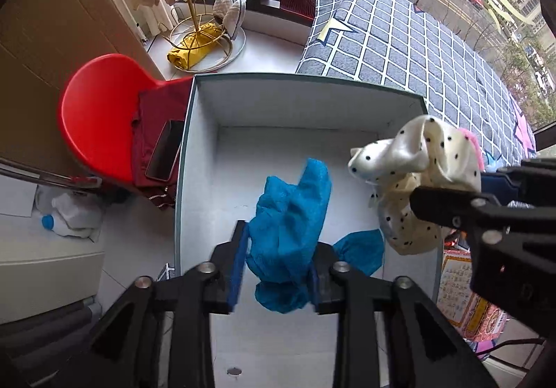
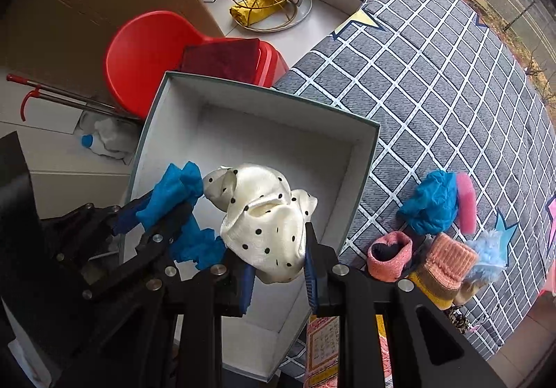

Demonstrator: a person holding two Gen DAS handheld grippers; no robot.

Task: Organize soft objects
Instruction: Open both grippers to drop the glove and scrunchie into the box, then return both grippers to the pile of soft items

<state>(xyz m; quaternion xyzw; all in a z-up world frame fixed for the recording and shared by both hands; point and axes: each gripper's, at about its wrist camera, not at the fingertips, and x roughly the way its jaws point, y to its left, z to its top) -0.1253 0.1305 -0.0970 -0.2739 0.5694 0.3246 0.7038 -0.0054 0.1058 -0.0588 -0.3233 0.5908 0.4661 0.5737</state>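
Note:
An open white box (image 1: pixel 194 145) (image 2: pixel 361 172) stands beside the bed. My left gripper (image 1: pixel 278 266) is shut on a crumpled blue cloth (image 1: pixel 288 214) and holds it over the box; the gripper also shows at the left of the right wrist view (image 2: pixel 163 211), with the blue cloth (image 2: pixel 180 186) in it. A second blue piece (image 1: pixel 361 249) lies on the box floor. My right gripper (image 2: pixel 278 270) is shut on a cream polka-dot cloth (image 2: pixel 264 217) above the box; that cloth (image 1: pixel 417 158) shows at the right of the left wrist view, held by the right gripper (image 1: pixel 448 211).
On the grey checked bedspread (image 2: pixel 434 75) lie a blue cloth (image 2: pixel 431 204), a pink item (image 2: pixel 465 204), a pink sock (image 2: pixel 389 256), an orange knitted sock (image 2: pixel 448 263) and a pale blue fluffy item (image 2: pixel 490 256). A red chair (image 1: pixel 97 117) with a phone (image 1: pixel 165 151) stands left. A gold rack (image 1: pixel 198 23) stands on the windowsill.

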